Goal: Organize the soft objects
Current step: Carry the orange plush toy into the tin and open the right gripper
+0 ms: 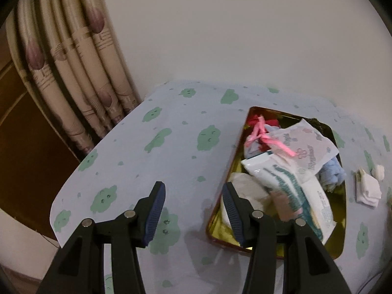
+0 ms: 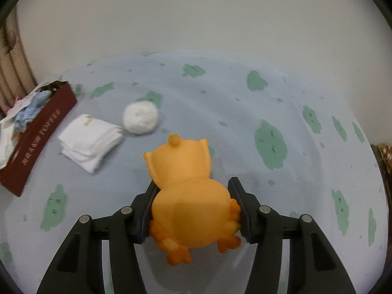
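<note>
Right tool (image 2: pixel 193 210) grips the duck (image 2: pixel 188 196); left tool (image 1: pixel 193 210) gapes empty. Tin (image 1: pixel 339 242) is nearly full; cloth (image 2: pixel 90 139) and puff (image 2: pixel 140 118) remain mid-surface.

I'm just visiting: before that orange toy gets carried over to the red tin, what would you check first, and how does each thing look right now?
1. Orange toy sits between the right gripper fingers, squeezed on both sides: ok.
2. Toy lifted clear of the tablecloth: cannot tell.
3. Path to the tin: folded white cloth and white puff lie in between: not ok, go over them.
4. Room in the tin: already heaped with wipes packet and other packets: not ok.
5. Left gripper open, empty, near the tin's edge: ok.
</note>
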`<action>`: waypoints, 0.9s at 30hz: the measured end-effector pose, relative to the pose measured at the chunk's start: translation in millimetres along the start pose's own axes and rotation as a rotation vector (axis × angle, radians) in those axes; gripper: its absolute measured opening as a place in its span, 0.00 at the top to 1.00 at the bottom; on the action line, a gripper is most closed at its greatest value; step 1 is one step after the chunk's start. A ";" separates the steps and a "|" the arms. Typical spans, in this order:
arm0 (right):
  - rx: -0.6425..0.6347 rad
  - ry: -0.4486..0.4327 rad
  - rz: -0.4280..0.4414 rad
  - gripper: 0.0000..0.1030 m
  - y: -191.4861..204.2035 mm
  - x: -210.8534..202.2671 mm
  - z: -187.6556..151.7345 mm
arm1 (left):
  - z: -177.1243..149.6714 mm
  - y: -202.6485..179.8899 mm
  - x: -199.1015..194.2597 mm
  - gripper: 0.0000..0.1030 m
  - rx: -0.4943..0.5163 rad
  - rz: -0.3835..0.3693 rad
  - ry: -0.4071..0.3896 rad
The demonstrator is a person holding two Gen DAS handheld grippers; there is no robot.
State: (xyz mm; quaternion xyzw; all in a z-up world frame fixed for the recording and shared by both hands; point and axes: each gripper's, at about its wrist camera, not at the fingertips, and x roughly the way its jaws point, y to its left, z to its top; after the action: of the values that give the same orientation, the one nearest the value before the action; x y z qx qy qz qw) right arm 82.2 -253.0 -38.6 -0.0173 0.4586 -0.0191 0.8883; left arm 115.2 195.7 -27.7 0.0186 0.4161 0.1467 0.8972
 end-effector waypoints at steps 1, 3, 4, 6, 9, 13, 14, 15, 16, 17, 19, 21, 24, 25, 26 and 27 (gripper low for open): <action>-0.007 -0.003 0.010 0.49 6.4 -1.8 2.2 | -2.2 3.6 0.8 0.52 -0.010 0.005 -0.004; -0.032 -0.016 0.025 0.49 19.0 -10.3 4.8 | -4.8 10.0 2.6 0.52 -0.023 0.013 -0.005; -0.043 -0.022 0.032 0.49 26.4 -13.1 6.8 | -6.0 13.6 3.3 0.52 -0.033 0.014 -0.008; -0.058 -0.029 0.059 0.49 40.1 -18.4 10.2 | -7.8 23.2 4.7 0.52 -0.061 0.015 -0.012; -0.086 -0.035 0.085 0.49 63.7 -22.1 15.6 | -10.4 36.5 7.1 0.52 -0.112 0.008 -0.016; -0.144 -0.046 0.137 0.49 103.4 -27.4 23.1 | -9.9 50.2 11.0 0.52 -0.163 0.023 -0.012; -0.155 -0.047 0.150 0.49 111.5 -28.5 24.0 | -9.9 53.3 11.1 0.52 -0.174 0.022 -0.013; -0.168 -0.049 0.167 0.49 122.2 -29.7 25.3 | -10.7 56.9 10.7 0.52 -0.190 0.027 -0.014; -0.182 -0.051 0.179 0.49 132.4 -30.7 26.4 | -11.0 58.3 10.7 0.52 -0.195 0.031 -0.015; -0.202 -0.055 0.194 0.49 144.5 -31.9 28.0 | -10.9 59.2 11.2 0.52 -0.196 0.037 -0.015; -0.236 -0.059 0.225 0.49 166.1 -33.0 31.5 | -10.5 60.8 11.8 0.52 -0.198 0.043 -0.011; -0.272 -0.060 0.255 0.49 188.8 -33.3 34.2 | -10.6 61.8 11.5 0.52 -0.206 0.034 -0.009; -0.320 -0.056 0.295 0.49 218.9 -33.0 36.2 | -11.1 65.1 9.6 0.52 -0.227 0.027 -0.016; -0.333 -0.054 0.306 0.49 227.5 -33.1 36.5 | -11.0 66.1 9.9 0.52 -0.233 0.026 -0.016; -0.347 -0.051 0.313 0.49 236.5 -32.1 36.6 | -11.1 67.1 10.5 0.52 -0.239 0.024 -0.014; -0.360 -0.044 0.323 0.49 244.8 -29.9 36.6 | -11.4 68.1 11.4 0.52 -0.245 0.021 -0.009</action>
State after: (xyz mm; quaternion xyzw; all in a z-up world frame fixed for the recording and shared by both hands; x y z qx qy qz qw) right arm 99.2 -6.5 -4.9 -0.1021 0.4321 0.2054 0.8721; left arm 96.8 262.9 -33.0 -0.0860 0.3907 0.2057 0.8931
